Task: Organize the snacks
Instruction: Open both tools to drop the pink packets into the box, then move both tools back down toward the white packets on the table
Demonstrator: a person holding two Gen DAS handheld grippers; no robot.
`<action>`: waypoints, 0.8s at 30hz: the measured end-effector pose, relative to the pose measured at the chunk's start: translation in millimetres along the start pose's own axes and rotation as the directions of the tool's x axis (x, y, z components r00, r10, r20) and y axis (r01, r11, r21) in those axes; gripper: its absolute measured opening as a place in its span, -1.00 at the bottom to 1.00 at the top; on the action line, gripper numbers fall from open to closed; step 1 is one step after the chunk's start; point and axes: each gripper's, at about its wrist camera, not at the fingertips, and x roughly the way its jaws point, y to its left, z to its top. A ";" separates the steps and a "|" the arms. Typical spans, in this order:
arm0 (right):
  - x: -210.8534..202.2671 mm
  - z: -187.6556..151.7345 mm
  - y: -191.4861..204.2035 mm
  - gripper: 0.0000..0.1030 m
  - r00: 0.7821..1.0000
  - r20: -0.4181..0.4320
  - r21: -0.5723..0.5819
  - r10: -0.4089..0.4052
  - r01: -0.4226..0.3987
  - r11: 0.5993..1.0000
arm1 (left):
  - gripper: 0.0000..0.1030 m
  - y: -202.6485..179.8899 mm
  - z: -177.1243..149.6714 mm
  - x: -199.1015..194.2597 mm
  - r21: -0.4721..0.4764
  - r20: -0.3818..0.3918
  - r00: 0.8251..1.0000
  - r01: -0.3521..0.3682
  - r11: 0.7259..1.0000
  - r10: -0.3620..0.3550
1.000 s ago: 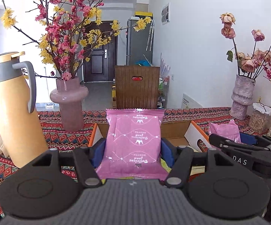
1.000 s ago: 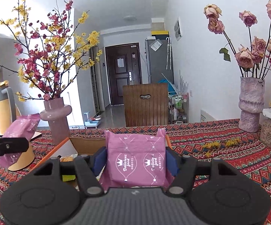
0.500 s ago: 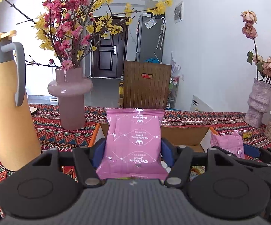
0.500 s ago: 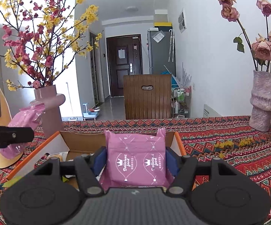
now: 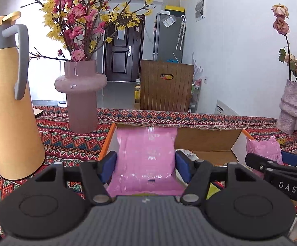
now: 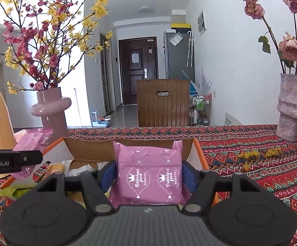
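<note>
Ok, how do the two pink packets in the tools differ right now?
The left tool's packet looks blurred, its print unreadable; the right tool's packet is sharp, with crown logos and "Delicious food" readable. The left packet's top edge lies flat, the right packet's stands up at one corner. Both are pink, each clamped between blue pads over the open cardboard box.

Bright daylight from my left, window blown out white; left view's pink packet [image 5: 146,160] motion-blurred with glare, right view's sharp; fisheye bends edges, corners vignetted black
</note>
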 end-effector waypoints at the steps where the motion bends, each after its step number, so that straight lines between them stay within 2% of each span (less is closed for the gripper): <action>1: -0.9 -0.2 -0.2 0.46 1.000 0.003 0.001 -0.006 0.006 1.000 | 0.53 1.1 0.7 -2.5 -0.004 0.010 1.000 -0.001 1.000 0.001; 3: -3.6 0.2 -2.9 0.73 1.000 0.006 0.014 0.003 -0.003 1.000 | 0.78 3.4 1.1 -9.2 -0.018 0.044 0.999 -0.007 1.000 0.008; 4: -5.2 0.3 -4.5 0.78 1.000 0.006 0.023 0.012 -0.012 1.000 | 0.90 4.1 1.4 -12.6 -0.022 0.056 0.998 -0.010 1.000 0.011; 6: -8.3 0.7 -7.4 0.99 1.000 0.008 0.041 0.023 -0.023 0.999 | 1.00 5.9 1.6 -16.6 -0.037 0.072 0.997 -0.008 0.999 0.011; 24: -25.7 10.1 -4.6 1.00 1.000 0.025 0.039 0.011 -0.012 0.999 | 1.00 3.4 12.8 -30.1 -0.067 0.079 0.997 -0.018 0.998 0.023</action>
